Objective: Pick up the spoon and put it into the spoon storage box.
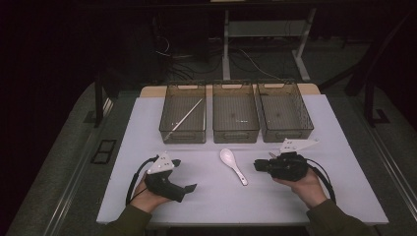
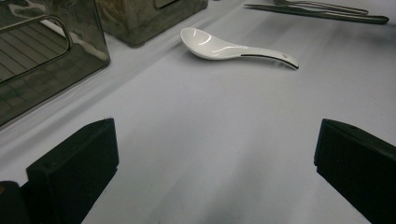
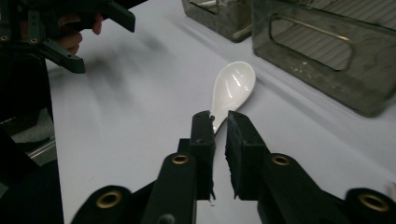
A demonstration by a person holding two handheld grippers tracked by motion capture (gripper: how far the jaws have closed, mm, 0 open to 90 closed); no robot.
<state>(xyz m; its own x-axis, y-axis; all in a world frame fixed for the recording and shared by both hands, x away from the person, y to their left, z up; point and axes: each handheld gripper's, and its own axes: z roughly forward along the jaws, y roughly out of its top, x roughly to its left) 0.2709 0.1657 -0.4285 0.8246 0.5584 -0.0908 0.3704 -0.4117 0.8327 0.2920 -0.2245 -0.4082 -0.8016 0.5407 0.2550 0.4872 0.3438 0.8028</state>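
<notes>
Right tool (image 3: 219,122): in its own view I read the two black jaws drawn almost together, with only a narrow slit between the tips. The white spoon (image 3: 233,88) lies straight ahead of them, bowl up and pointing away. Its handle runs toward the slit and passes out of sight behind the jaw tips. From that view alone I cannot tell whether the pads touch it.

In the high view the right tool (image 1: 256,165) lies level above the worktop (image 1: 211,196), tips pointing toward the spoon (image 1: 233,165). A small gap shows there between tips and spoon. I therefore record no grip. The person's right hand (image 1: 305,184) holds the tool body from below.

Spoon position: flat on the white worktop, near its middle. It lies between the two tools and just in front of the middle bin (image 1: 235,135).

Left tool (image 1: 184,174): held low at the left by the left hand (image 1: 147,196), well apart from the spoon. Its own view shows the left tool (image 2: 213,127) with jaws spread wide and bare worktop between them. The spoon (image 2: 224,46) lies farther off in that view.

Surroundings: three dark see-through bins stand in a row at the far side of the worktop. These are the left bin (image 1: 182,135), the middle bin and the right bin (image 1: 287,133). A thin pale rod (image 1: 186,117) lies slantwise in the left bin.
</notes>
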